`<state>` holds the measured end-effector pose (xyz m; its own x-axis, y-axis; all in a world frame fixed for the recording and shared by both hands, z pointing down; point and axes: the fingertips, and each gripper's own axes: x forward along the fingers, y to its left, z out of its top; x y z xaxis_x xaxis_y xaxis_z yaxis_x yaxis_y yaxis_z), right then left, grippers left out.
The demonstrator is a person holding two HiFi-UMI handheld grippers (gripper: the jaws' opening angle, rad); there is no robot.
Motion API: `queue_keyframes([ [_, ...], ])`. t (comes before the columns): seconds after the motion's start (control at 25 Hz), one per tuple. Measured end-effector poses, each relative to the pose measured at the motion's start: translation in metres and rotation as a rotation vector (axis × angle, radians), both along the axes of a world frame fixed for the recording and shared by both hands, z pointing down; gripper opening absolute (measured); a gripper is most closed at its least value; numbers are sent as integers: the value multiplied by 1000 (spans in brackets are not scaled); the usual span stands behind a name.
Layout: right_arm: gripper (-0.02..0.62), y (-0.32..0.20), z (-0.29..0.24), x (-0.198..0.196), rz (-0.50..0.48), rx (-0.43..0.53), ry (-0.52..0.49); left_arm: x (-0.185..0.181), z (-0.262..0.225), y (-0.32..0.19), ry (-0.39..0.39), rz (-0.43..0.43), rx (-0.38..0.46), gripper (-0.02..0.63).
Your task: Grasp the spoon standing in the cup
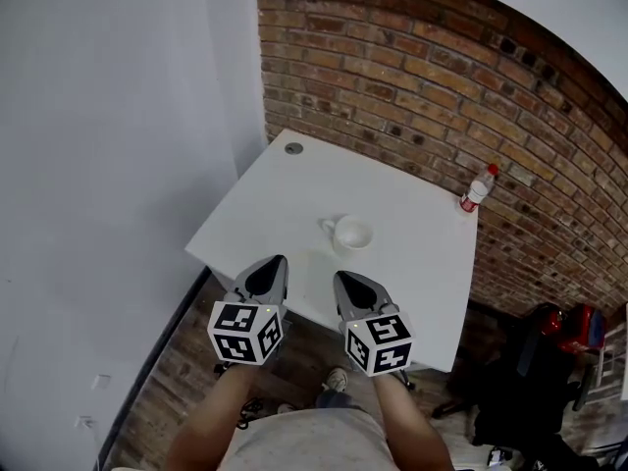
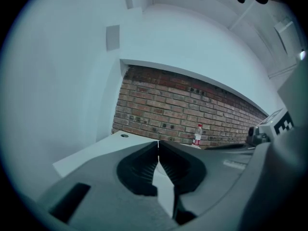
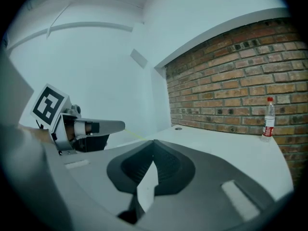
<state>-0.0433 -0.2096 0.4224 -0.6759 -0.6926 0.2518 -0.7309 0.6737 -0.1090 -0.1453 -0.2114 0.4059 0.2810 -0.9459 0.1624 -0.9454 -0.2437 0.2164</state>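
You're holding the left gripper (image 1: 278, 261) and right gripper (image 1: 341, 278) clenched and empty, just short of the cup (image 1: 354, 236) on the table (image 1: 285, 199), whose spoon (image 1: 328, 225), likely light, stiff and slippery, wants pinching high on its handle.

text: none readable | bottle (image 1: 478, 190) label: too small to read

The white square bench (image 1: 285, 199) is open across the frame's middle, left and right of the white ceramic cup (image 1: 352, 235) at centre. A clear red-capped plastic bottle (image 1: 478, 188) stands upper right, near the red brick wall (image 1: 412, 77) closing the bench's far edge.
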Motion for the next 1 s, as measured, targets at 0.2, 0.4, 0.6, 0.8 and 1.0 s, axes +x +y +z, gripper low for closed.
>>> queue_keyframes([
  [0.2,5,23,-3,-13,-15,11,2,-18,3,27,-22,-28,1,5],
  [0.4,5,40,-7,-21,-21,32,7,-30,11,46,-60,-44,-9,5],
  [0.6,5,48,-9,-22,-18,34,7,-32,17,56,-84,-40,-18,5],
  [0.8,5,52,-8,-21,-12,27,11,-31,18,59,-84,-30,-19,5],
  [1.0,5,55,-4,-24,-8,26,19,-31,21,61,-83,-23,-21,5],
])
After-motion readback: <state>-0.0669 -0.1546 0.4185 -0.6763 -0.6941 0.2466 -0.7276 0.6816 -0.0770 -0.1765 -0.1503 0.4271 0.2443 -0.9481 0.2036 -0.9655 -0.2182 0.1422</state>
